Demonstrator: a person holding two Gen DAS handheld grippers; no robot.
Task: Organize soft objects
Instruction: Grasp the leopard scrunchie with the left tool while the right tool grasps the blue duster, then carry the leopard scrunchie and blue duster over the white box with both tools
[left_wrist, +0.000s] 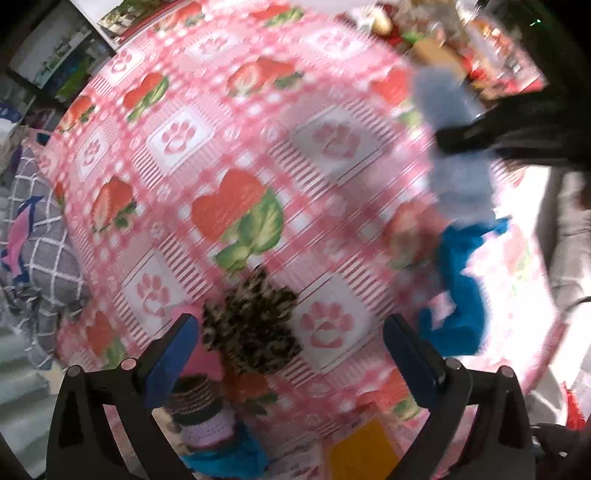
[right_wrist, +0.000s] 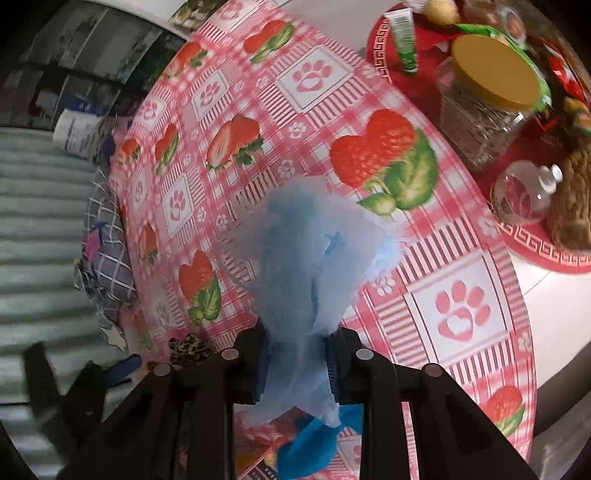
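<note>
My right gripper (right_wrist: 297, 354) is shut on a pale blue fluffy cloth (right_wrist: 310, 254) and holds it up above the strawberry tablecloth (right_wrist: 229, 110). The same cloth (left_wrist: 454, 155) hangs from the right gripper at the right of the left wrist view. A bright blue cloth (left_wrist: 458, 280) lies on the table beneath it, and it also shows in the right wrist view (right_wrist: 314, 443). My left gripper (left_wrist: 291, 343) is open and empty, just above a leopard-print soft item (left_wrist: 255, 321) with a pink piece (left_wrist: 201, 354) beside it. The view is blurred.
A red tray (right_wrist: 535, 247) at the far right holds a glass jar with a yellow lid (right_wrist: 487, 92), a small bottle (right_wrist: 524, 192) and a green tube (right_wrist: 404, 37). A grey checked cushion (left_wrist: 40, 236) sits left of the table. A yellow item (left_wrist: 362, 450) lies near the front edge.
</note>
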